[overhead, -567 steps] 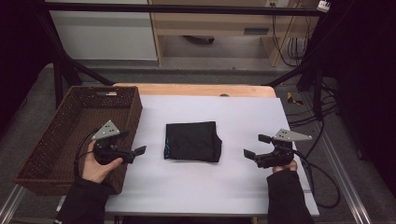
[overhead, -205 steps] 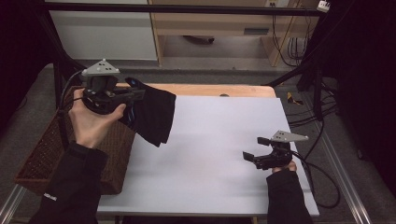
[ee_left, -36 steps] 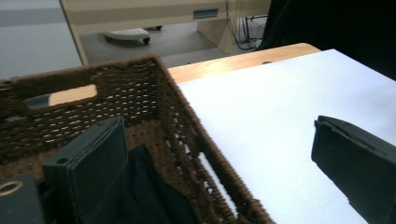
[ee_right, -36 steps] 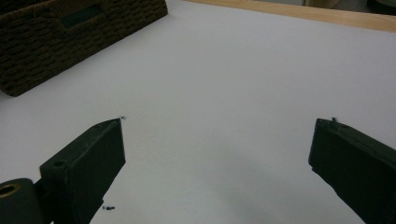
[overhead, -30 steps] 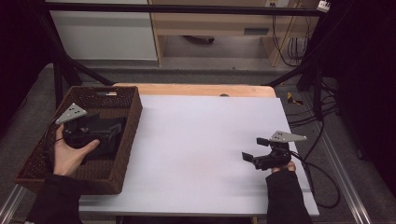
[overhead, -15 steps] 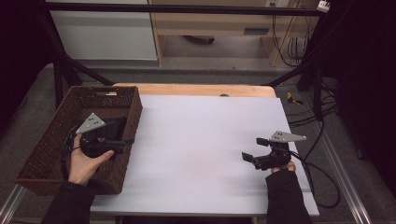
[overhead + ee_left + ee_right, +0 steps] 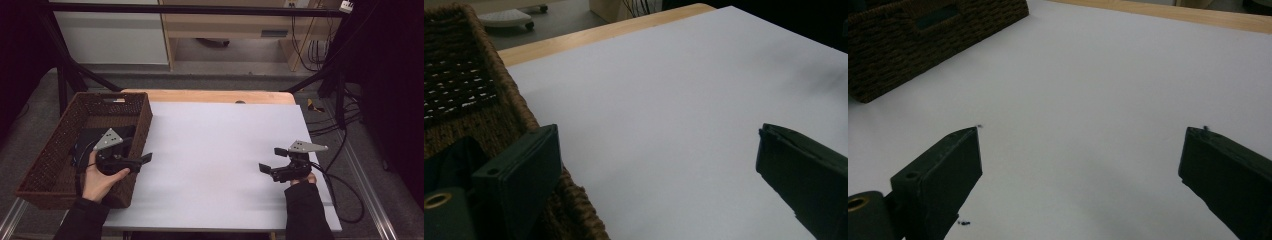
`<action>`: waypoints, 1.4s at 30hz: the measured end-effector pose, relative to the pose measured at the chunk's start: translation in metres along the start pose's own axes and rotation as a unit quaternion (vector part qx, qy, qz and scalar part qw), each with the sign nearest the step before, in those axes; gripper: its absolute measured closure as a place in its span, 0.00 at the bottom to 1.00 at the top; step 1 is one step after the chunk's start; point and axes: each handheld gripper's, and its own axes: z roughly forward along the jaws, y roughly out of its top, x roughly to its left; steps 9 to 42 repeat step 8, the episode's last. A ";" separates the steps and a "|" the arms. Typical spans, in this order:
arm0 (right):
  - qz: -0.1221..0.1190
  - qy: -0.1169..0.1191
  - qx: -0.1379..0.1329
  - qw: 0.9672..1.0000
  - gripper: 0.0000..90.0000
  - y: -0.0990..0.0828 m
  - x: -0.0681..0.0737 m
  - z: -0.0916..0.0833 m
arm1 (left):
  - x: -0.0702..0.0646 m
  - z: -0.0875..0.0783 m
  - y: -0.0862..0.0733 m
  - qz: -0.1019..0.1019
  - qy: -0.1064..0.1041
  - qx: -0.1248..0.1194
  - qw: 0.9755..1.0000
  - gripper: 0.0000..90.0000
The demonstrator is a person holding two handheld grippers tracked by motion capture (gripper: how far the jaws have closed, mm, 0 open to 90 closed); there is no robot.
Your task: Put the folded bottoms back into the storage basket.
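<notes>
A folded black cloth [image 7: 92, 139] lies inside the brown wicker basket [image 7: 50, 155] at the table's left edge. In the left gripper view a dark corner of the cloth [image 7: 449, 160] shows behind the basket's woven rim [image 7: 489, 115]. My left gripper [image 7: 141, 155] hovers over the basket's right wall and points toward the white tabletop [image 7: 215, 145]. It is open, with nothing between its jaws [image 7: 659, 165]. My right gripper [image 7: 271, 159] rests low over the right part of the table, open and empty [image 7: 1080, 165].
A wooden strip [image 7: 210, 96] runs along the table's far edge. Cables [image 7: 345, 185] trail off the right side. In the right gripper view the basket [image 7: 923, 30] stands far off at upper left. Dark frame bars rise behind the table.
The left gripper carried the black cloth from the table into the basket and let it go. In the last second it moved right, out over the basket's right wall. The right gripper stayed put.
</notes>
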 end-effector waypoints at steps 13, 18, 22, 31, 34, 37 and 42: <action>-0.001 0.001 0.001 1.000 0.04 0.000 0.000 0.000 | 0.000 0.001 -0.002 0.001 -0.001 0.003 1.000 0.05; -0.001 0.001 0.001 1.000 0.04 0.000 0.000 0.000 | 0.000 0.001 -0.002 0.001 -0.001 0.003 1.000 0.05; -0.001 0.001 0.001 1.000 0.04 0.000 0.000 0.000 | 0.000 0.001 -0.002 0.001 -0.001 0.003 1.000 0.05; -0.001 0.001 0.001 1.000 0.04 0.000 0.000 0.000 | 0.000 0.001 -0.002 0.001 -0.001 0.003 1.000 0.05; -0.001 0.001 0.001 1.000 0.04 0.000 0.000 0.000 | 0.000 0.001 -0.002 0.001 -0.001 0.003 1.000 0.05; -0.001 0.001 0.001 1.000 0.04 0.000 0.000 0.000 | 0.000 0.001 -0.002 0.001 -0.001 0.003 1.000 0.05; -0.001 0.001 0.001 1.000 0.04 0.000 0.000 0.000 | 0.000 0.001 -0.002 0.001 -0.001 0.003 1.000 0.05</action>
